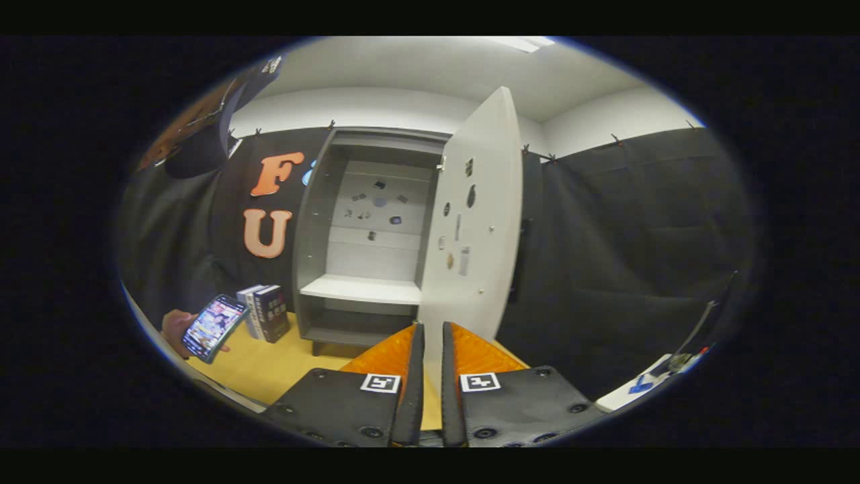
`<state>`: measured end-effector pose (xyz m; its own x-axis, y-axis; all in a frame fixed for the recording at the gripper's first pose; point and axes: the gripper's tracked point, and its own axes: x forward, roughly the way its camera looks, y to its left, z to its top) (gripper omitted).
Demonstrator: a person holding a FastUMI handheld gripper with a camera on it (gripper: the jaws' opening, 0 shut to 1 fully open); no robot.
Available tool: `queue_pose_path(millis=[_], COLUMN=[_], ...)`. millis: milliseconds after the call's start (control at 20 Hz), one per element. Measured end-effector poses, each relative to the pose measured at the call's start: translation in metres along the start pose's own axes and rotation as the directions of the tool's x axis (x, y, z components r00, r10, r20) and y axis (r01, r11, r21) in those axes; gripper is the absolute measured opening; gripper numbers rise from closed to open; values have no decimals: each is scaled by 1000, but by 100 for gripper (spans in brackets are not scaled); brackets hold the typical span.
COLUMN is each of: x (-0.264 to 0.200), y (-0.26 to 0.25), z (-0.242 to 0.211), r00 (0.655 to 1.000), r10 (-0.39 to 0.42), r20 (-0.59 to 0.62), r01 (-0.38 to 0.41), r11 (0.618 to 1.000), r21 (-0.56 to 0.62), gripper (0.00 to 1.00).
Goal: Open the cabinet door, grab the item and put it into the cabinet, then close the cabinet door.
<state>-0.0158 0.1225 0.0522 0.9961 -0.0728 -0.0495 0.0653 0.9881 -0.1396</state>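
At frame centre the cabinet (363, 228) door (477, 222) stands open for loading, gripper (430, 336) below it nearly closed, empty.

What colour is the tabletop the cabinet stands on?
Yellow. The tabletop shows best in the gripper view, under the cabinet and the nearly closed, empty gripper.

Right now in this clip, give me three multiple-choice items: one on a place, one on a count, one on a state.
1. Where do the books stand?
A. on the cabinet shelf
B. on the table left of the cabinet
C. between the fingers

2. How many books are there?
A. two
B. four
C. six

3. How is the cabinet door?
A. shut
B. open
C. removed

Answers: 1 B, they stand upright on the yellow table beside the cabinet's left wall. 2 A, two spines show. 3 B, the door is swung wide, baring the shelf. The gripper is nearly shut, holding nothing.
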Motion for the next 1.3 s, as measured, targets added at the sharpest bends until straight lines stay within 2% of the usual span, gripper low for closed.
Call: queue_pose_path(millis=[100, 350, 500, 650, 950, 1300], x=[13, 72, 108, 136, 167, 174], y=[32, 82, 98, 112, 112, 100], z=[-12, -64, -108, -160, -279, -367], r00=[997, 987, 978, 962, 912, 852], r10=[78, 152, 166, 183, 142, 96], r20=[-1, -59, -126, -201, -385, -515], r01=[-78, -148, -152, -158, -100, -49], r11=[996, 987, 982, 978, 987, 993], r21=[41, 67, 107, 133, 128, 105], gripper=[54, 81, 97, 97, 97, 97])
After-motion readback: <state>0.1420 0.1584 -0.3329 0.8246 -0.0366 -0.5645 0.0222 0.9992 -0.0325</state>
